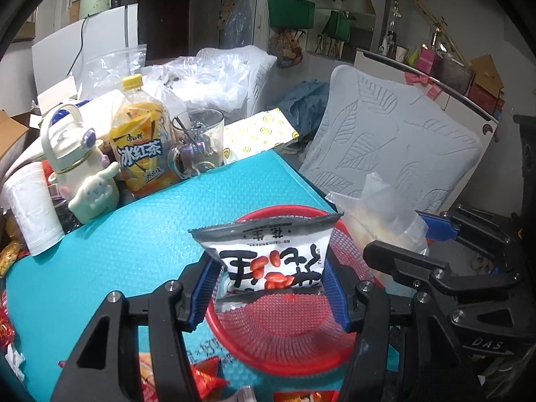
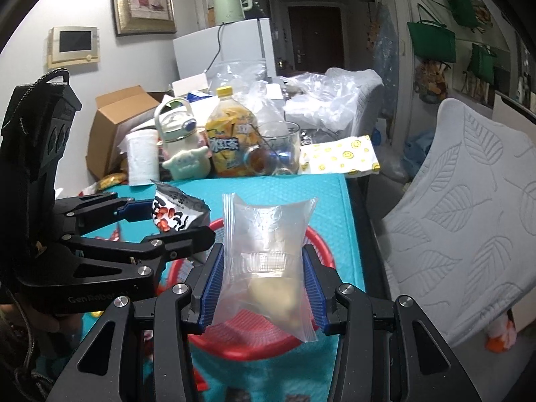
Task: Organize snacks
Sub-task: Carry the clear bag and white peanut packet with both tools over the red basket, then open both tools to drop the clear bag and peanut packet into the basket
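We look across a cluttered room: a bench (image 1: 100, 251) covered in a turquoise bubble-textured mat, with a white fridge and a pale green kettle (image 2: 229, 0) far beyond our grippers.

Our left gripper (image 1: 271, 288) is clamped on a peanut packet (image 1: 273, 258), white and grey with red peanuts printed on it, one blue pad pressing each side. Directly below and just ahead of that gripper sits the red mesh basket (image 1: 278, 338) on the mat; the packet hangs over its bowl.

Our right gripper (image 2: 264, 288) is closed on a clear plastic snack bag (image 2: 268, 254) with something pale yellow inside, held upright between the blue pads. The red basket lies under it too, its rim showing on both sides of the bag. Seen from the right wrist, the left gripper is just to the left, close beside it, with the peanut packet sticking up from its tip.

Well ahead of both grippers, at the far edge of the bench, stand an iced tea bottle (image 1: 140, 134) with a yellow cap, a cream cartoon flask (image 1: 77, 164) and a glass mug (image 1: 199, 144). Right of the grippers leans a grey leaf-patterned cushion (image 1: 388, 147).
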Motion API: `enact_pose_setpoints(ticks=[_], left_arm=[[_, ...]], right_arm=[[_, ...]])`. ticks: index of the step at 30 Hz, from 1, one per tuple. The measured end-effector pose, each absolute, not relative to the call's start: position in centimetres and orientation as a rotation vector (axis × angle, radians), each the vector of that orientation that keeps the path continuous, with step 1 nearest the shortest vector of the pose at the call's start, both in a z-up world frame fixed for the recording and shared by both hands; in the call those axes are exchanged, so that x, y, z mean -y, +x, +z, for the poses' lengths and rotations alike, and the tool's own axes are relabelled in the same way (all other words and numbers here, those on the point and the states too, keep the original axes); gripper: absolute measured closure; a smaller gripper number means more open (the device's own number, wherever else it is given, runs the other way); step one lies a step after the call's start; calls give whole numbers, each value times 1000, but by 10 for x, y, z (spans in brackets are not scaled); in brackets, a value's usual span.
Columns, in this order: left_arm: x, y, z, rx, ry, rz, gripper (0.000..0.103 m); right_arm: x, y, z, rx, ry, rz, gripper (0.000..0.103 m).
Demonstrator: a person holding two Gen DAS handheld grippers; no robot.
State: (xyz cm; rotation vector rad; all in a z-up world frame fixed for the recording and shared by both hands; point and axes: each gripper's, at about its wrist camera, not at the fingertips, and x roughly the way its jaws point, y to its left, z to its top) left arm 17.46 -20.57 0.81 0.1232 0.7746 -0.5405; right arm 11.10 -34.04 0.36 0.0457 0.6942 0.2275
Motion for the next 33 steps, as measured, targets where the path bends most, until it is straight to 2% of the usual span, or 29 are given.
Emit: enact_pose_setpoints(ticks=[12, 15, 16, 17, 19, 33], left_arm=[[213, 201, -21, -856, 168, -465, 45], [214, 203, -26, -871, 187, -449, 43], [214, 203, -27, -879, 188, -447, 37], [214, 203, -28, -886, 190, -445, 26], [215, 202, -27, -884, 194, -441, 21], [206, 183, 2, -824, 182, -457, 21]], right_arm=[[349, 137, -20, -739, 60, 191, 56], [350, 140, -25, -754, 73, 193, 53], [350, 141, -26, -757, 73, 187, 47], [351, 141, -27, -762, 72, 180, 44], [351, 141, -29, -769, 72, 170, 42], [351, 126, -11, -747, 54, 134, 40]])
